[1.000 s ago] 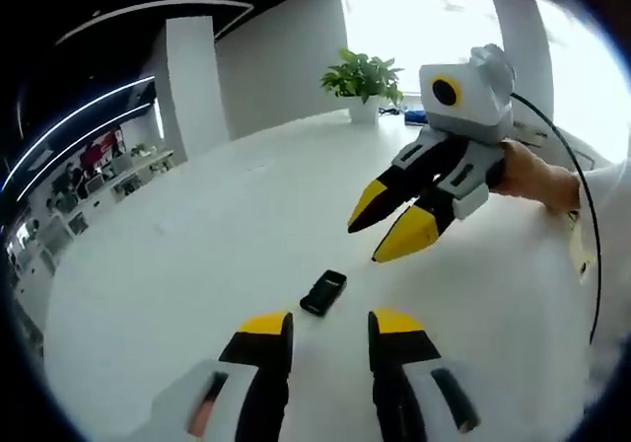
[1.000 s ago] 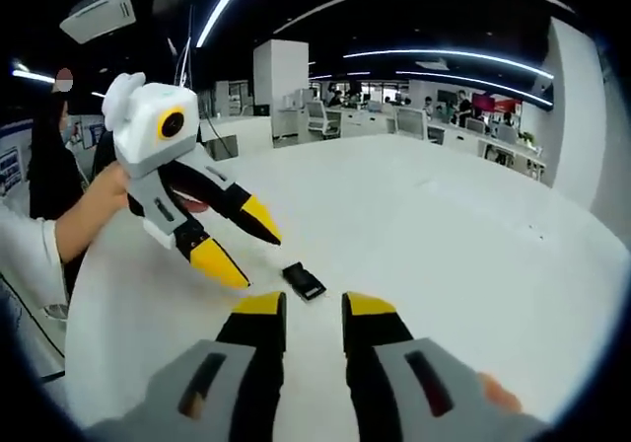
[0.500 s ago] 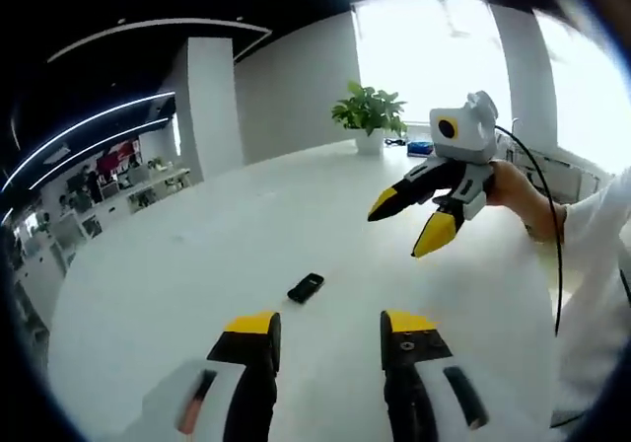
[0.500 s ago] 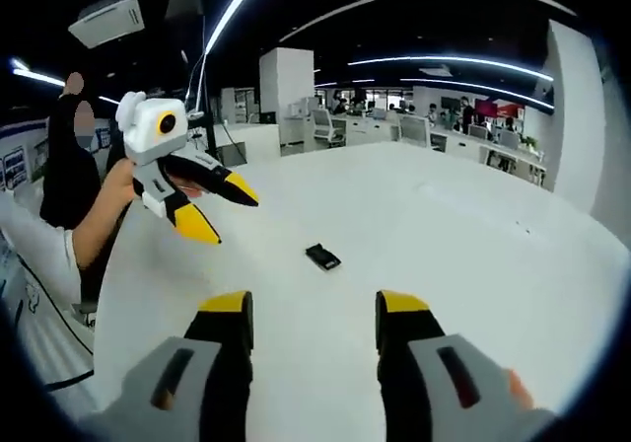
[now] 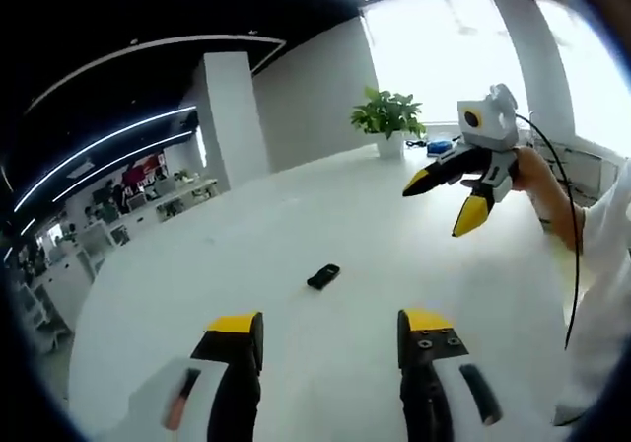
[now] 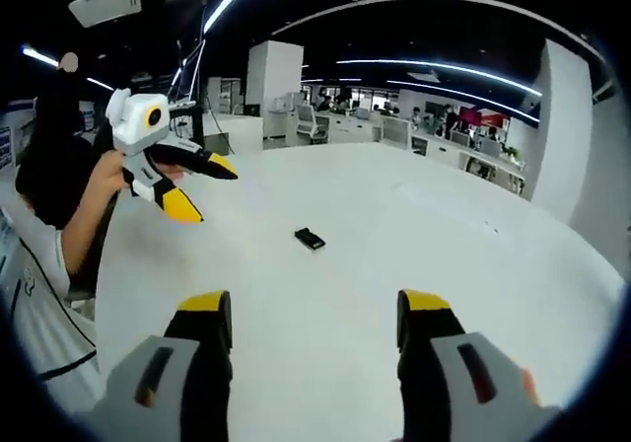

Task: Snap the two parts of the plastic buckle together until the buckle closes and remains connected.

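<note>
A small black plastic buckle (image 5: 322, 276) lies flat on the white table (image 5: 296, 353), seen as one dark piece; in the right gripper view the buckle (image 6: 310, 239) sits a little left of centre. My left gripper (image 5: 332, 324) stands open, well short of the buckle, nothing between its yellow-tipped jaws. The right gripper (image 5: 449, 203) hangs in the air to the upper right, open and held by a hand. My right gripper (image 6: 314, 306) is open and empty near the bottom. The left gripper (image 6: 202, 187) hovers at the upper left, open.
A potted plant (image 5: 388, 118) stands at the table's far edge below bright windows. A white pillar (image 5: 232, 116) rises at the back. Office desks and chairs (image 6: 394, 126) line the far room. A person's sleeve (image 6: 35, 264) is at the left.
Both grippers have pulled back and up from the buckle, and their jaws have spread wider. The buckle lies where it was on the table.
</note>
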